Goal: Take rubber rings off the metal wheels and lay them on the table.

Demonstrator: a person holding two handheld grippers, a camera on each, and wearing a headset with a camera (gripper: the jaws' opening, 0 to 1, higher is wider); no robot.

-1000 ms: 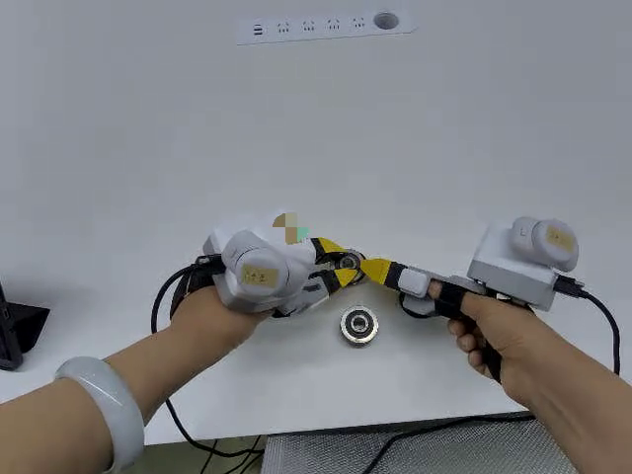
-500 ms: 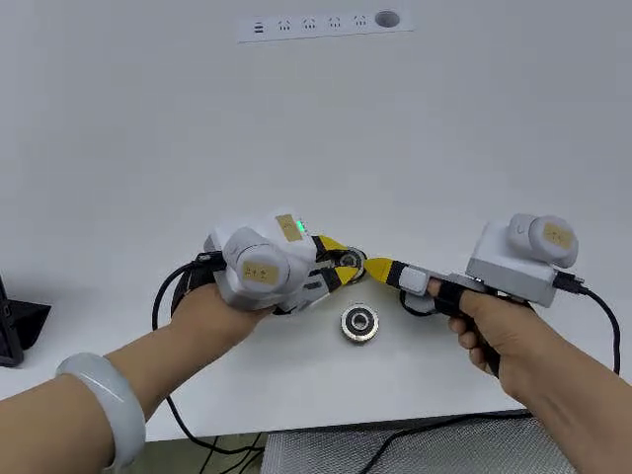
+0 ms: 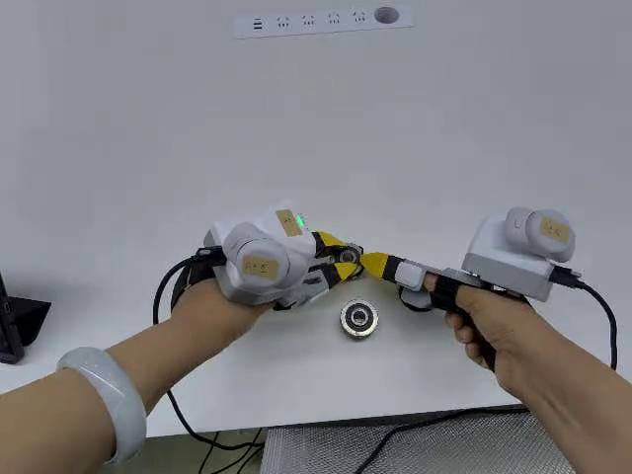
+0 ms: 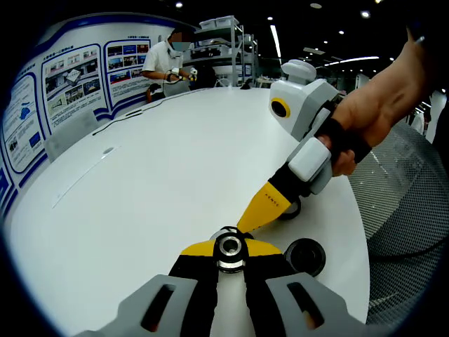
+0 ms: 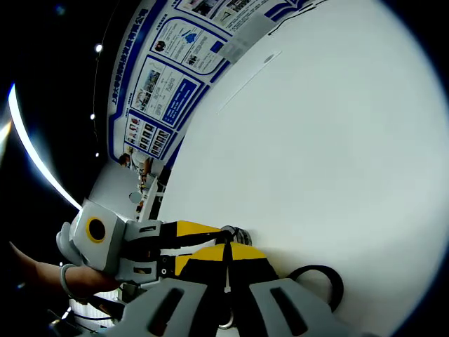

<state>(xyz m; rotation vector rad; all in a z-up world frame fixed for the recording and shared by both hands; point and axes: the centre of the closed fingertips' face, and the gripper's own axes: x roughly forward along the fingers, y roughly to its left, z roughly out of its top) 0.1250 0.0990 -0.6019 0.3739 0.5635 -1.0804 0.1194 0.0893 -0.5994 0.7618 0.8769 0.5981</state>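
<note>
A pale bracelet (image 3: 107,397) sits on the person's left wrist at the near edge of the white table (image 3: 464,148). Just beyond the edge, a second metal wheel (image 3: 359,318) lies flat on the tabletop, its dark rubber ring on it, a little in front of the two grippers. The left gripper (image 3: 339,260) has its yellow jaws clamped on a metal wheel (image 4: 230,248), holding it just above the table. The right gripper (image 3: 371,263) comes in from the opposite side with its jaws pressed together, their tip against the held wheel's rim; whether they pinch any rubber there cannot be told. A loose black rubber ring (image 5: 338,282) lies on the table beneath the right gripper's body. At the table's far edge lies a white power strip (image 3: 321,20).
</note>
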